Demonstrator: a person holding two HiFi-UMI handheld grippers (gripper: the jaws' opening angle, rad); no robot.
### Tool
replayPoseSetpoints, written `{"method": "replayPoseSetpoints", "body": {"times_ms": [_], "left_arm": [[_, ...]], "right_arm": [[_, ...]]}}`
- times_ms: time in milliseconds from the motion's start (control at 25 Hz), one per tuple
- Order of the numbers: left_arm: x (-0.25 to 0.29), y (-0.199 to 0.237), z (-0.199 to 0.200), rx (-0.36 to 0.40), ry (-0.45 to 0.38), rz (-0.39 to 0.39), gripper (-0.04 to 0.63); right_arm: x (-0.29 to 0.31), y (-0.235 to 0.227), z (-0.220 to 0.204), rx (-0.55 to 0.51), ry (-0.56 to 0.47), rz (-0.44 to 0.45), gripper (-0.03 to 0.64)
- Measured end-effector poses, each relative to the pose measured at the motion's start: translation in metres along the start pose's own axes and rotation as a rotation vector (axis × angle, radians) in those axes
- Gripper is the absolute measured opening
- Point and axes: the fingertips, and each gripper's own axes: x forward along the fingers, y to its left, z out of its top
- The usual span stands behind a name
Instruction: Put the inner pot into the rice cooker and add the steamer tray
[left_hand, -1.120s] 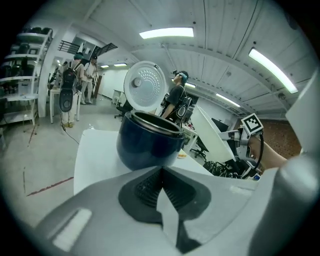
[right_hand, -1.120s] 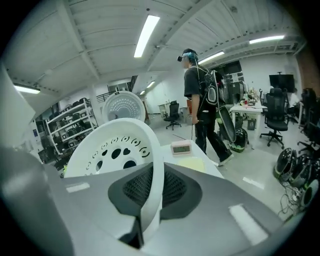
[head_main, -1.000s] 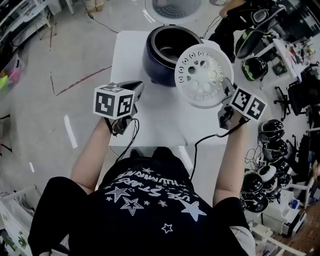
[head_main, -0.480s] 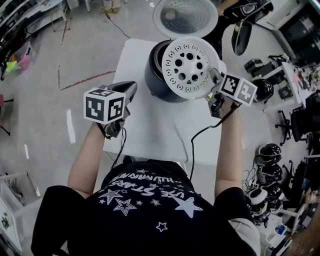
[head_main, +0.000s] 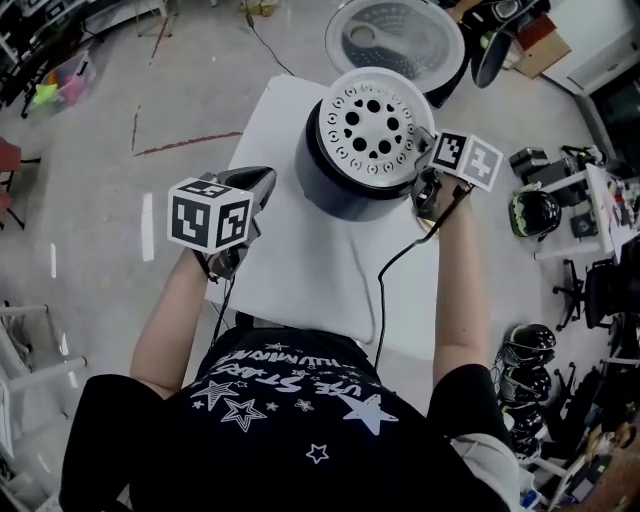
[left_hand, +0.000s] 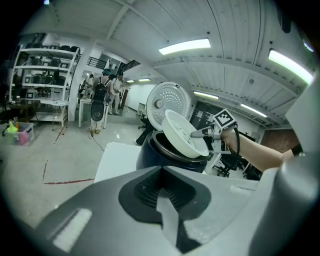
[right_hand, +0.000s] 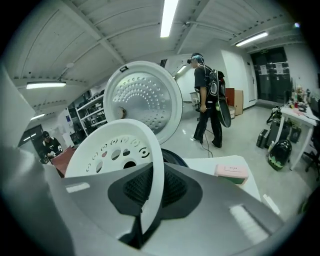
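Note:
A dark blue rice cooker (head_main: 345, 195) stands on the white table (head_main: 300, 260), its round lid (head_main: 395, 38) swung open behind it. A white steamer tray (head_main: 372, 125) with round holes hovers tilted over the cooker's mouth and hides the inside. My right gripper (head_main: 422, 158) is shut on the tray's right rim; in the right gripper view the rim (right_hand: 156, 165) runs between the jaws. In the left gripper view the tray (left_hand: 185, 134) leans over the cooker (left_hand: 167, 157). My left gripper (head_main: 255, 185) hangs left of the cooker, shut and holding nothing.
A pink box (right_hand: 231, 171) lies on the table to the right of the cooker. A black cable (head_main: 385, 285) trails from the right gripper across the table. A person (right_hand: 207, 105) walks in the background. Helmets and chairs (head_main: 535, 210) crowd the floor to the right.
The right gripper has carried the steamer tray from the cooker's front right to over its mouth. The left gripper has stayed about where it was.

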Motion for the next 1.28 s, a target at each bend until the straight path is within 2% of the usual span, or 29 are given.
{"method": "replayPoseSetpoints", "body": {"times_ms": [280,400,520,640,800,1280], "left_arm": [[0.001,0.011,-0.022,-0.035,0.029,0.036,0.004],[-0.002,0.014,-0.027,-0.038,0.037,0.034,0.004],[-0.004,0.019,-0.026,-0.037,0.039,0.031,0.004],[-0.002,0.019,-0.024,-0.031,0.038,0.020,0.004],[-0.006,0.018,-0.021,-0.019,0.031,-0.003,0.004],[-0.038,0.016,-0.016,0.031,0.015,-0.106,0.004]], "right_arm": [[0.024,-0.011,-0.020,-0.073,0.069,-0.051,0.055],[0.025,-0.005,-0.024,-0.136,0.077,-0.079,0.064],[0.028,0.005,-0.024,-0.182,0.070,-0.076,0.100],[0.028,0.007,-0.027,-0.183,0.066,-0.061,0.194],[0.013,0.002,-0.025,-0.172,0.036,-0.104,0.242],[-0.044,0.043,-0.029,-0.153,-0.046,-0.162,0.241]]}}
